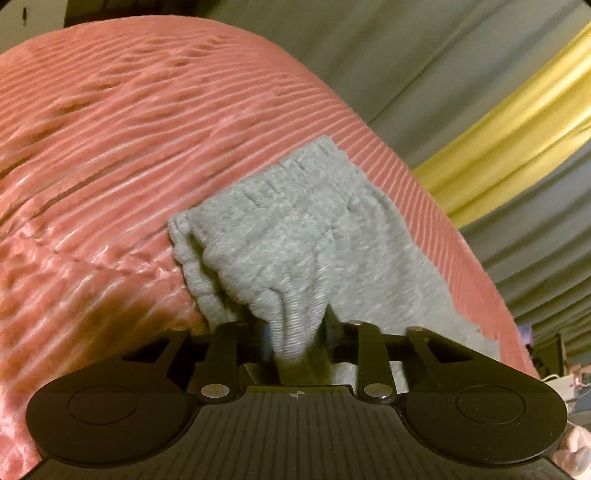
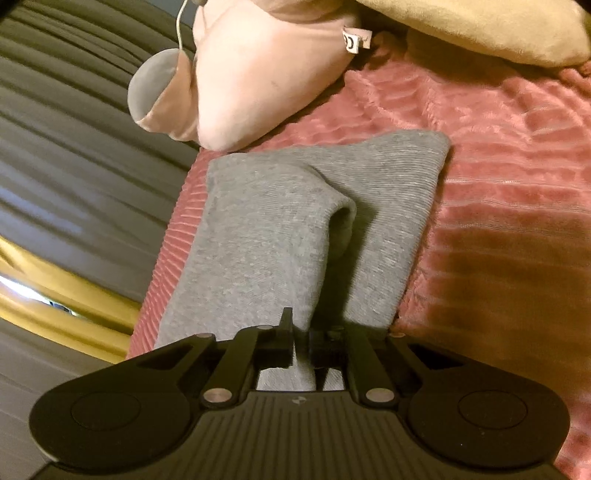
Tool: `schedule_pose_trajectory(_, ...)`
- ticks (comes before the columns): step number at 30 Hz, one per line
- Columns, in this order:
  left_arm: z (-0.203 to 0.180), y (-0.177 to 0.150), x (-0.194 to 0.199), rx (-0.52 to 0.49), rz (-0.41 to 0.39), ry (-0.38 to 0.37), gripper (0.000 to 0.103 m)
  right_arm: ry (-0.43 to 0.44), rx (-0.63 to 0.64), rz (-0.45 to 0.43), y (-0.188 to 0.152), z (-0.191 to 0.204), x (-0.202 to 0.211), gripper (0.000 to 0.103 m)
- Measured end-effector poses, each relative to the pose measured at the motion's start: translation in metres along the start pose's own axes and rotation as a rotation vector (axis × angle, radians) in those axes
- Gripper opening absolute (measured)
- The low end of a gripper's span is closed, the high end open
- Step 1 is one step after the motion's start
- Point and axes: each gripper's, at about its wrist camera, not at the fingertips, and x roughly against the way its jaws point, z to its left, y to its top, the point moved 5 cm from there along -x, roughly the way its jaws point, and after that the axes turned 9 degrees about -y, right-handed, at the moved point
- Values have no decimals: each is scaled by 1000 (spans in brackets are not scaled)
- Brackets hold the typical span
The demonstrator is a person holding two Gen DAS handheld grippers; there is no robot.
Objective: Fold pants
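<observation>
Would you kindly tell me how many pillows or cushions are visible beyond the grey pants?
2: a pink plush cushion beyond the grey pants, and a tan pillow at upper right. Others may lie outside the view.

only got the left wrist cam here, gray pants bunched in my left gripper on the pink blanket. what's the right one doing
Observer: The right gripper pinches a fold of the same gray pants, with its jaws nearly closed on the cloth.
Operator: which end is over there
Observer: A plain folded edge with no gathered band lies flat on the pink blanket.
Operator: anything near it
Observer: A pale pink plush toy sits just past that edge, with a tan pillow behind it.
Operator: room to the side?
Observer: Little. The pants run along the blanket's edge beside a dark gray surface.
</observation>
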Motion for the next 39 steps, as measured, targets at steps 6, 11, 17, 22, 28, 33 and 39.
schedule_pose_trajectory(6, -10, -2, 2, -23, 17, 50, 17, -69, 42, -13, 21, 10, -2, 11)
schedule_pose_trajectory(11, -25, 17, 41, -28, -124, -134, 14, 17, 142, -130, 47, 46, 38, 4)
schedule_pose_trajectory(17, -4, -4, 27, -124, -49, 5, 20, 35, 203, -240, 53, 39, 59, 4)
schedule_pose_trajectory(22, 3, -15, 20, -133, -26, 86, 43, -228, 286, -156, 37, -3, 13, 5)
schedule_pose_trajectory(28, -16, 5, 62, -242, -224, 372, 92, -403, 376, -325, 52, 8, 46, 42)
schedule_pose_trajectory(33, -85, -24, 49, -455, -183, 235, 95, -303, 360, -394, 44, 28, 73, 72)
schedule_pose_trajectory(39, -187, -118, -41, -797, 31, 99, 95, -126, 480, -272, -29, 80, 39, 93)
